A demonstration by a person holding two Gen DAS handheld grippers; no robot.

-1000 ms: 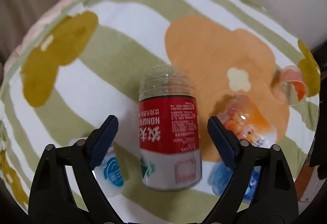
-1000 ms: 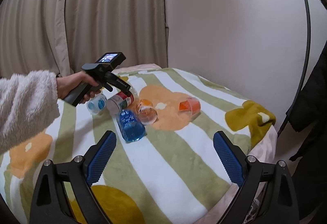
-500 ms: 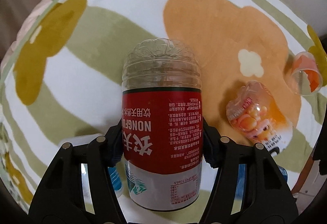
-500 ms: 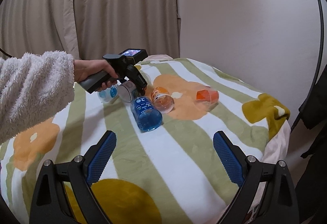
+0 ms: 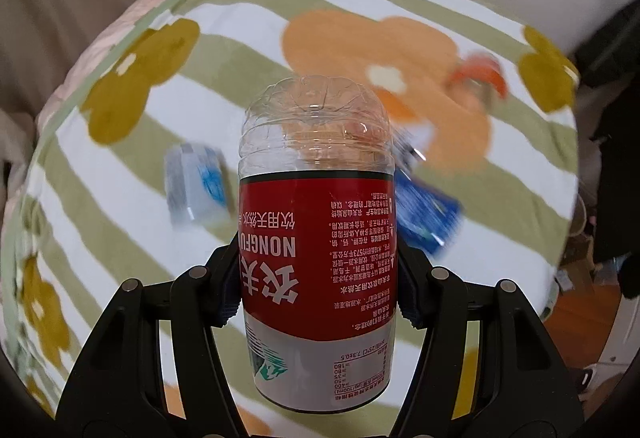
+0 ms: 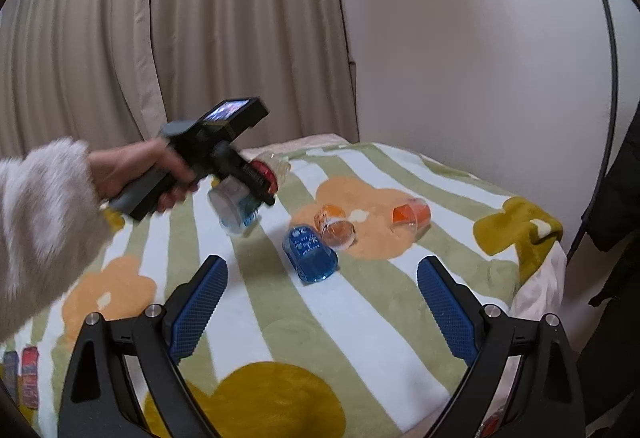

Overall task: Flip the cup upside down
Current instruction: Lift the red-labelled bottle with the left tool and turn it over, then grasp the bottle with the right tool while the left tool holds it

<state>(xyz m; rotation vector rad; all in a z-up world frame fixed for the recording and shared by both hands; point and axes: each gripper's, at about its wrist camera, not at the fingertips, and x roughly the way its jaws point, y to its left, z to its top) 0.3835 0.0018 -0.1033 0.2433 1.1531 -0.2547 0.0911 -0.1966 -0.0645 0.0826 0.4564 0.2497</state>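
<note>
My left gripper is shut on a clear plastic cup with a red label, cut from a bottle. It holds the cup above the blanket, closed end pointing away from me. In the right wrist view the left gripper and the red-label cup hang in the air over the bed's far left. My right gripper is open and empty, low over the near part of the bed.
A striped flowered blanket covers the bed. On it lie a pale blue cup, a dark blue cup, an orange-print cup and an orange-tinted cup. Curtains and a wall stand behind. The bed edge is at right.
My left gripper closed on the red-label cup and lifted it off the blanket. The other cups stayed lying down. My right gripper stayed open and shifted slightly.
</note>
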